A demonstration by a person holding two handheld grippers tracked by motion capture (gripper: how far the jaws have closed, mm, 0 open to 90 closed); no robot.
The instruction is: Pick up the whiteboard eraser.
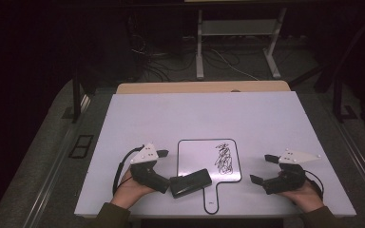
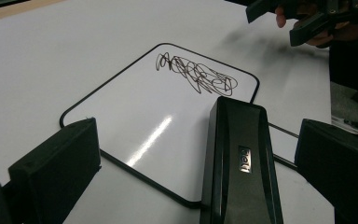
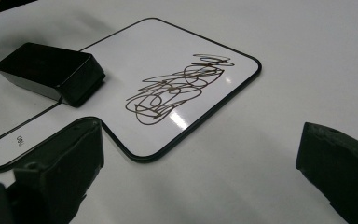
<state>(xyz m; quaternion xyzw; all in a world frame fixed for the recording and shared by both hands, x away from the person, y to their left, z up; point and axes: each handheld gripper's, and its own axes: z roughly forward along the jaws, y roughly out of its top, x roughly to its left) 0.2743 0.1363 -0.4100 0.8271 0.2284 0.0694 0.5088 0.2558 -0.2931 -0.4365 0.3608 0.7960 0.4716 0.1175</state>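
A small paddle-shaped whiteboard (image 1: 195, 156) with a black rim lies flat near the table's front edge, with a black scribble (image 1: 223, 159) on its right half. A black eraser (image 1: 190, 183) rests across the board's near-left corner. My left gripper (image 1: 165, 170) sits just left of the eraser, open. In the left gripper view the eraser (image 2: 240, 158) lies between the wide-apart jaws with a gap on each side. My right gripper (image 1: 262, 169) is open to the right of the board, holding nothing. In the right gripper view the scribble (image 3: 177, 88) and the eraser (image 3: 51, 70) lie ahead.
The white table (image 1: 195, 114) stretches far beyond the board. A wooden strip (image 1: 202, 87) borders its far edge. Past it, desk legs (image 1: 199, 47) and cables lie on a dark floor. The board's short handle (image 1: 211, 202) points toward the front edge.
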